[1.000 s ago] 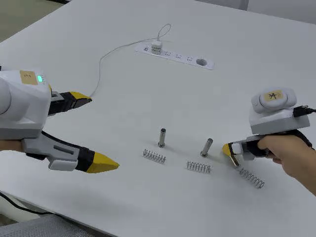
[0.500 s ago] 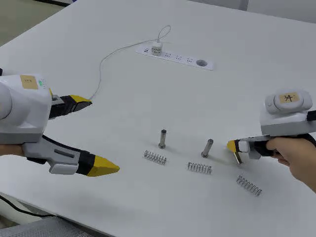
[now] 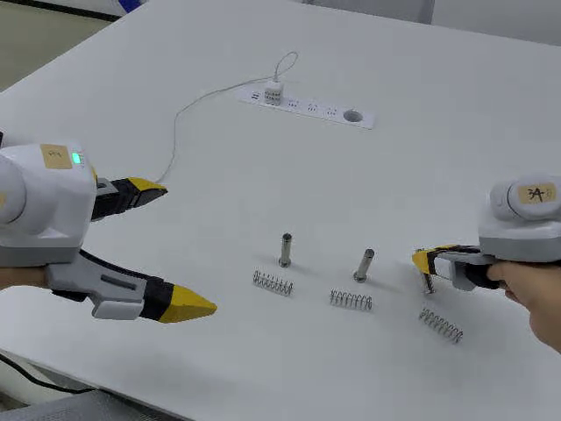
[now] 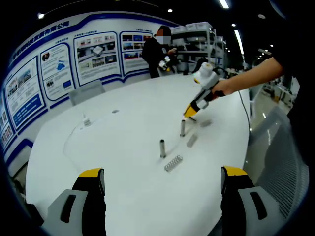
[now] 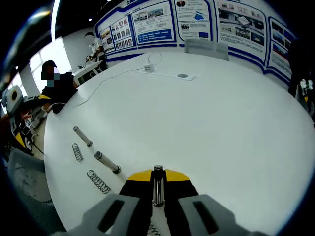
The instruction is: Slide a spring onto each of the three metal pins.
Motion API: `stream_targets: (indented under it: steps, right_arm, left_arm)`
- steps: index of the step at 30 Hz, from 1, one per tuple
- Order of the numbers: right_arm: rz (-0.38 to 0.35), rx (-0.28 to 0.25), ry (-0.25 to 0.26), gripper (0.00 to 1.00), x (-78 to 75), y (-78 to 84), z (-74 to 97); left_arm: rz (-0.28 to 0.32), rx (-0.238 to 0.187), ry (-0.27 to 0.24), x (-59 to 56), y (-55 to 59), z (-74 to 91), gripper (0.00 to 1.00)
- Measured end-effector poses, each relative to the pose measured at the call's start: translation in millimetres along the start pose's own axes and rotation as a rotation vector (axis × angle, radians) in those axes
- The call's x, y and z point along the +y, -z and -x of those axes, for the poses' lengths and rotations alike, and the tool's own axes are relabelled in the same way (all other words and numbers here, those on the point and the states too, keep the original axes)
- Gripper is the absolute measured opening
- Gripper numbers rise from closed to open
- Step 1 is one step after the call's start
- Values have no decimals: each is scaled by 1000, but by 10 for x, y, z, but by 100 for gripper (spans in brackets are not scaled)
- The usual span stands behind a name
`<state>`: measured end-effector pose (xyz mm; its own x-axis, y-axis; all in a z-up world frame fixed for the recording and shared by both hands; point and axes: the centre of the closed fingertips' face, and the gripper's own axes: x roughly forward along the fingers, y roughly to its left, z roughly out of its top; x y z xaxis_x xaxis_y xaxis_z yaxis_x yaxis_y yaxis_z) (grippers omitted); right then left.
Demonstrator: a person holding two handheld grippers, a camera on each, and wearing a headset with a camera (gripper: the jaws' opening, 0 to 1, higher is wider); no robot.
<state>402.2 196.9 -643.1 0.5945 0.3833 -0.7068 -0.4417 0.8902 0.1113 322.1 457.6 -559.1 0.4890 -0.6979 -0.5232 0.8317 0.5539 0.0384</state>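
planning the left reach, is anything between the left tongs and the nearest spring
Nothing visible does. Bare table lies between the open left tongs and the nearest spring; the pin stands just beyond that spring, off the path.

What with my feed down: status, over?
Left gripper open. Right gripper shut on one pin. Three springs loose, none fitted. Nothing in the way.
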Motion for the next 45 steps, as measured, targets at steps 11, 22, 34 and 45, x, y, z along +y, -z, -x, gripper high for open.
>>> stream_targets:
  steps: [11, 22, 34, 45]
  right_arm:
    - [82, -114, -24, 8, 4, -76, 134]
    - [137, -202, -28, 8, -40, -28, 238]
    - [144, -252, -35, 8, -20, 65, 322]
    - [196, -241, -47, 8, 76, 103, 348]
  left_arm:
    - [-9, 4, 19, -56, -38, -47, 100]
    - [-23, 12, 28, -66, -90, -65, 100]
    - [-39, 21, 39, -119, -121, -102, 100]
    - [-40, 22, 31, -158, -120, -51, 100]
